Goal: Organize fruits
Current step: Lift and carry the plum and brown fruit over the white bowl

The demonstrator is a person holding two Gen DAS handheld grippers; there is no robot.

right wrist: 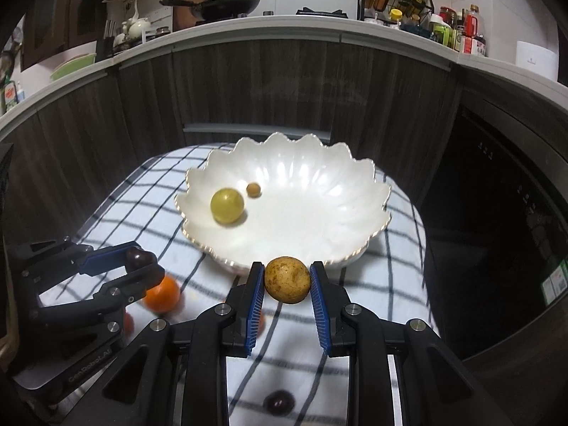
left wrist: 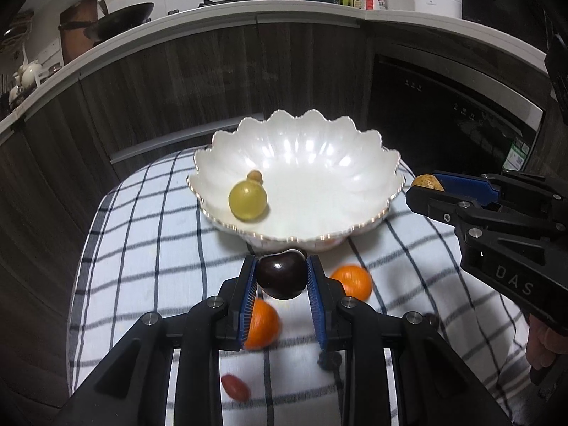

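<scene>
A white scalloped bowl (left wrist: 355,177) (right wrist: 337,191) stands on a checked cloth and holds a green grape (left wrist: 247,201) (right wrist: 227,205) and a small brown fruit (left wrist: 255,176) (right wrist: 253,190). My left gripper (left wrist: 282,277) is shut on a dark cherry (left wrist: 282,275), just before the bowl's near rim; it shows at the left of the right wrist view (right wrist: 142,261). My right gripper (right wrist: 287,280) is shut on a brown speckled round fruit (right wrist: 287,279), near the bowl's front rim; it also shows at the bowl's right in the left wrist view (left wrist: 427,184).
On the cloth (left wrist: 149,248) lie two oranges (left wrist: 353,282) (left wrist: 262,325), a red grape tomato (left wrist: 235,387), a dark berry (left wrist: 328,360) and a dark cherry (right wrist: 279,402). Dark cabinets and an oven (right wrist: 497,248) stand behind the table. A worktop carries a wok (right wrist: 227,5) and bottles.
</scene>
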